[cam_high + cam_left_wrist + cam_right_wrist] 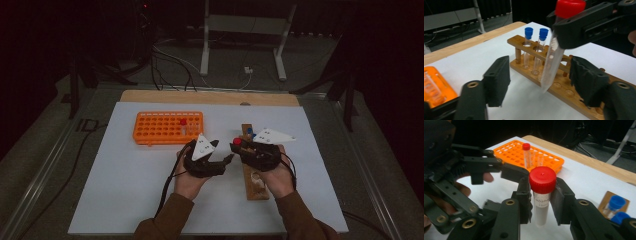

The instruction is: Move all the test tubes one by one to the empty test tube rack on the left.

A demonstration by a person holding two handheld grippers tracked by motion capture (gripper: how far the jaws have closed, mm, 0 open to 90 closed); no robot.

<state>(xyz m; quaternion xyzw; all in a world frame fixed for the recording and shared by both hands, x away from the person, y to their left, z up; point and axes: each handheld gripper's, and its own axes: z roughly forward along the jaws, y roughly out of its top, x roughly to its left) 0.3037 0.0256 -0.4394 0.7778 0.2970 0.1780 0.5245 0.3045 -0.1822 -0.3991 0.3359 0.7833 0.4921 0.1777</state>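
Right gripper (541, 202) fingers clamped on red-capped tube (542, 195) just below cap, held above white tabletop (125, 200), left gripper (541, 82) fingers spread either side of tube's lower end without contact, wooden rack (554, 86) with two blue-capped tubes (534, 48) behind, orange rack (160, 127) farther left.

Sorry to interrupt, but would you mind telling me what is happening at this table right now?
A person is working with two hand-held grippers over a white table. The right gripper is shut on a red-capped tube, holding it above the wooden rack, where two blue-capped tubes stand. The left gripper faces it with the tube's lower end between its jaws, which are not pressing on it. Another red-capped tube stands in the orange rack.
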